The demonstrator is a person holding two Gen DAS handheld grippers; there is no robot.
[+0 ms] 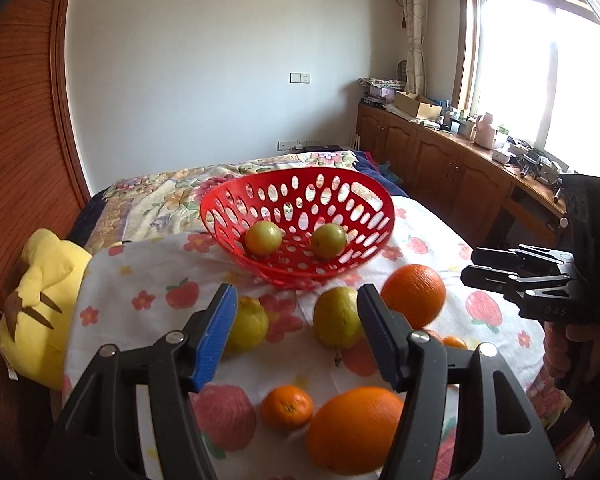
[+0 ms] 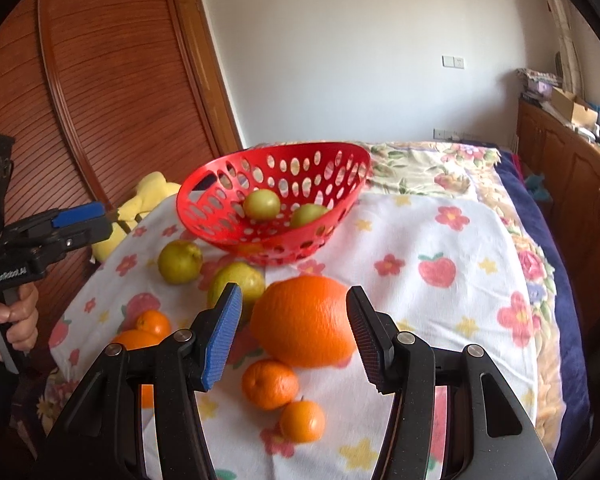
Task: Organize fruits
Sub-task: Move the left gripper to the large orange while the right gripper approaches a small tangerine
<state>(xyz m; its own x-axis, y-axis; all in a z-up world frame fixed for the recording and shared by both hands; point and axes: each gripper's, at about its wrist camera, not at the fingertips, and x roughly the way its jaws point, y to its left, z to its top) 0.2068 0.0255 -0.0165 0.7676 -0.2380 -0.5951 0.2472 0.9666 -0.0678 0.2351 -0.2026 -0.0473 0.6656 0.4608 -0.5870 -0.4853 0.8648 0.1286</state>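
The right hand-held gripper (image 2: 294, 332) hovered with its jaws spread wide and nothing between them but air, lined up on the big orange (image 2: 304, 320) that lay on the cloth (image 2: 440, 320) in front of the basket (image 2: 272, 204). The left hand-held gripper (image 1: 296, 336) was likewise released, its pads framing the gap between two green fruits (image 1: 338, 322) just before the basket.

Nearest the camera, two small tangerines (image 2: 270, 384) sat close against the big orange on the side away from the basket; a jaw closing low could nudge one and send it rolling toward the bed's edge. The big orange looked nearly as wide as the jaw opening, so an off-centre approach might strike it with a pad and push it into the green fruit (image 2: 240, 280) beside it.

The soft bed under the cloth was probably uneven, so any bumped fruit could drift. The basket, tilted with its open side toward the fruits, held two green fruits (image 2: 262, 204) already; it looked light, and a drop against its near rim might tip it or slide it back. Both grippers working the same cluster also risked colliding.
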